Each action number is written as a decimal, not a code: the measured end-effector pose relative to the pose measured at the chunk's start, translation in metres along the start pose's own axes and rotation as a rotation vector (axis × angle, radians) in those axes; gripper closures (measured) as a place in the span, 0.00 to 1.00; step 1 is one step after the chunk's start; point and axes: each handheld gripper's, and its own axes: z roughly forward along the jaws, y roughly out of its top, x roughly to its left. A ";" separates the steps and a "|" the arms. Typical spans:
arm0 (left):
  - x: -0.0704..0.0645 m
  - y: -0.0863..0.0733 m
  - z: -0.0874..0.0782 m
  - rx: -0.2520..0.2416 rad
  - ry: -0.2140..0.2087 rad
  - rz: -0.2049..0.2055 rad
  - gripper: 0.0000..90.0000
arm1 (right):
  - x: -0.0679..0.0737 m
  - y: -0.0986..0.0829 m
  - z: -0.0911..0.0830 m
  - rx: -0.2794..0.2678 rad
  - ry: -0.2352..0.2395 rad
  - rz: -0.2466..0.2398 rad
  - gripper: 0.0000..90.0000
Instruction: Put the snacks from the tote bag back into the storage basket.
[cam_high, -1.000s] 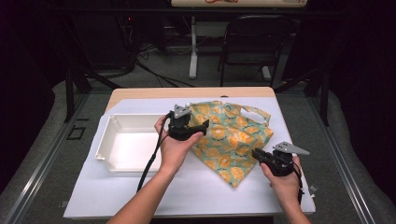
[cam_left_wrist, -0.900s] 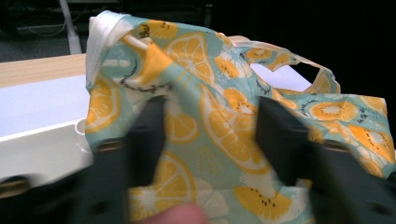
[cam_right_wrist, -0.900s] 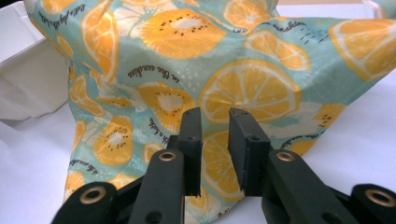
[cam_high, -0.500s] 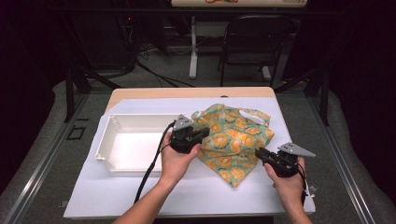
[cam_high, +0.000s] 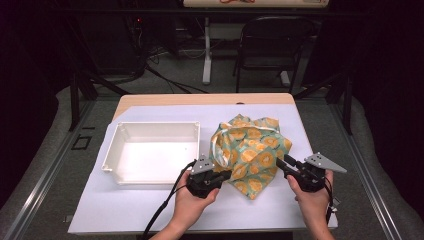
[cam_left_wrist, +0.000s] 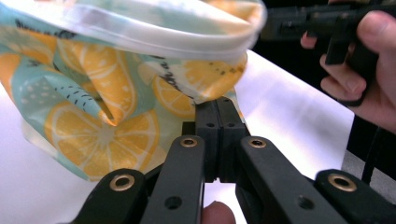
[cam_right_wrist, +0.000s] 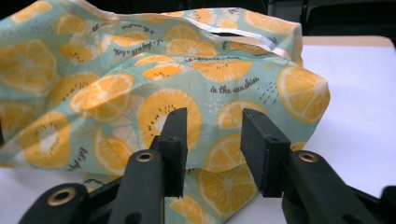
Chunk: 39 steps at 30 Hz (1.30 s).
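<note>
High view: left gripper (cam_high: 223, 175), cloth (cam_high: 251, 150) nearer than before.

teal cloth (cam_high: 252, 150) with orange-slice print, white bin (cam_high: 150, 152), black claws

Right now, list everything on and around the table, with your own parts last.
Cloth bag: one, teal with orange-slice print and pale handles, crumpled on the right half of the sheet.
Tray: one, white, open-topped, on the left half of the sheet, left of the bag.
Sheet: one, white, covering most of the table top.
Table: one, light wood, bare along the far edge.
Folding chair: one, black, on the floor beyond the table.
Cables: several, dark, on the floor beyond the table.
Left tongs: black, shut on the bag's near left edge.
Right tongs: black, open, at the bag's right side.
Hands: two, one holding each tool.
</note>
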 end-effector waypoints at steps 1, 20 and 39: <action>-0.002 -0.006 0.005 0.016 -0.004 0.003 1.00 | 0.002 0.001 -0.001 -0.005 0.006 -0.009 0.63; -0.010 -0.024 0.008 0.090 0.025 0.077 0.84 | 0.049 0.025 0.007 -0.032 0.155 -0.017 0.50; 0.014 0.019 -0.076 -0.109 0.187 0.036 0.44 | 0.068 0.026 0.018 -0.011 0.126 -0.095 0.49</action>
